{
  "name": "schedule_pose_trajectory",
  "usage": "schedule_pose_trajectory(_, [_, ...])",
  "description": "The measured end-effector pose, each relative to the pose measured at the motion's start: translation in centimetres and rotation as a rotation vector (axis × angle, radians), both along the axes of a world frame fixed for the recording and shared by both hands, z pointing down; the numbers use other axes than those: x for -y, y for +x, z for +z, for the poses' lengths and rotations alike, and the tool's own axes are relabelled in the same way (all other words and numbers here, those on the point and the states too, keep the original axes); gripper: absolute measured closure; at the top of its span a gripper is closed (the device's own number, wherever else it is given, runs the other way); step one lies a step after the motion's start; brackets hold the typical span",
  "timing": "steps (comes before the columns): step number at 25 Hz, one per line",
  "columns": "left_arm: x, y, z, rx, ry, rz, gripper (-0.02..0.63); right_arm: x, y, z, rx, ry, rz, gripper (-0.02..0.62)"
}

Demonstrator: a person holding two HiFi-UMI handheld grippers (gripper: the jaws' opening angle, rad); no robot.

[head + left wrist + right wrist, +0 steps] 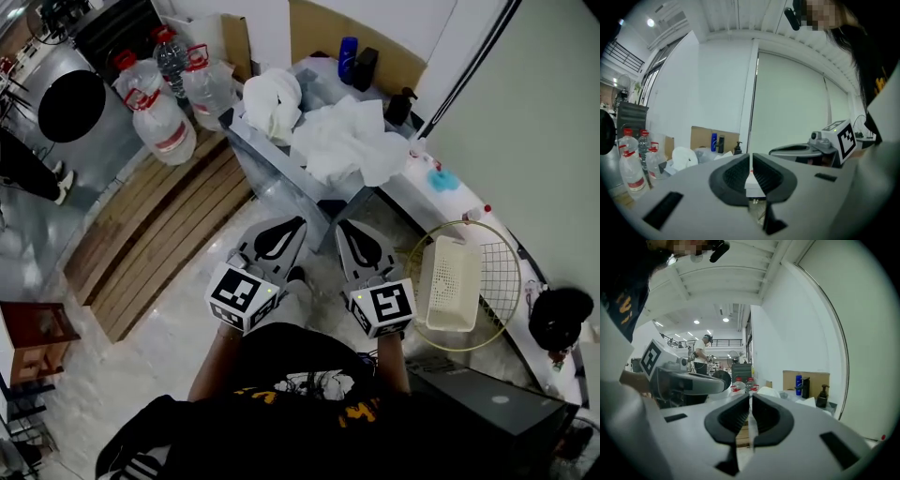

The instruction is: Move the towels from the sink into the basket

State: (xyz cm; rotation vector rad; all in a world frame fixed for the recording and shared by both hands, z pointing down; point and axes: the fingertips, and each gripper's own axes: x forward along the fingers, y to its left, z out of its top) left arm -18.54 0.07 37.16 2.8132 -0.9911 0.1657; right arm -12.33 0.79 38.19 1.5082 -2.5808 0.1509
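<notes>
White towels (347, 141) lie heaped in the steel sink (258, 150) at the top centre of the head view, with a rolled white towel (274, 101) behind them. The white perforated basket (448, 283) rests on a round wire rack at the right. My left gripper (298, 221) and right gripper (342, 225) hover side by side in front of the sink, short of the towels. Both are shut with nothing between the jaws. The left gripper view shows its shut jaws and a towel (684, 158) far off. The right gripper view shows the same for its own jaws.
Large water bottles (155, 103) stand left of the sink beside a wooden pallet (159, 234). A blue bottle (348, 58) and a black pump dispenser (400, 105) sit behind the sink. A dark box (497, 412) is at lower right. A person (701, 357) stands far back.
</notes>
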Motion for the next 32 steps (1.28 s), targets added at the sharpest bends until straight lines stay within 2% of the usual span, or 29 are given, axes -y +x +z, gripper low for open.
schedule_pose_trajectory(7, [7.9,-0.2,0.4,0.006,-0.019,0.034,0.583,8.9,0.2,1.0,-0.008,-0.058,0.032,0.582])
schedule_pose_trajectory(8, [9.0,-0.3,0.4,0.005,-0.020,0.038,0.584,10.0,0.2,1.4,-0.024,-0.070,0.028,0.557])
schedule_pose_trajectory(9, [10.0,-0.3,0.5,0.004,-0.021,0.042,0.583,11.0,0.2,2.0,-0.045,-0.086,0.019,0.480])
schedule_pose_trajectory(10, [10.9,-0.4,0.6,0.002,-0.023,0.045,0.583,11.9,0.3,2.7,-0.071,-0.104,0.011,0.429])
schedule_pose_trajectory(15, [14.1,-0.8,1.6,0.007,-0.038,0.050,0.583,15.7,0.7,7.2,-0.245,-0.197,-0.044,0.329])
schedule_pose_trajectory(21, [15.4,-0.9,2.9,0.007,-0.076,0.034,0.584,19.2,1.8,13.6,-0.464,-0.300,-0.218,0.295])
schedule_pose_trajectory(24, [16.1,-1.4,3.1,0.012,-0.079,-0.001,0.583,20.1,1.9,16.8,-0.614,-0.372,-0.400,0.267])
schedule_pose_trajectory(28, [16.0,-2.6,3.6,0.014,-0.108,-0.075,0.583,20.3,1.3,21.1,-0.923,-0.444,-0.651,0.236])
schedule_pose_trajectory(30, [15.8,-3.2,3.9,0.014,-0.119,-0.116,0.584,21.2,1.6,23.8,-1.094,-0.446,-0.717,0.236])
schedule_pose_trajectory(32, [15.5,-3.6,3.9,0.011,-0.126,-0.150,0.583,22.5,2.2,25.9,-1.205,-0.441,-0.720,0.265])
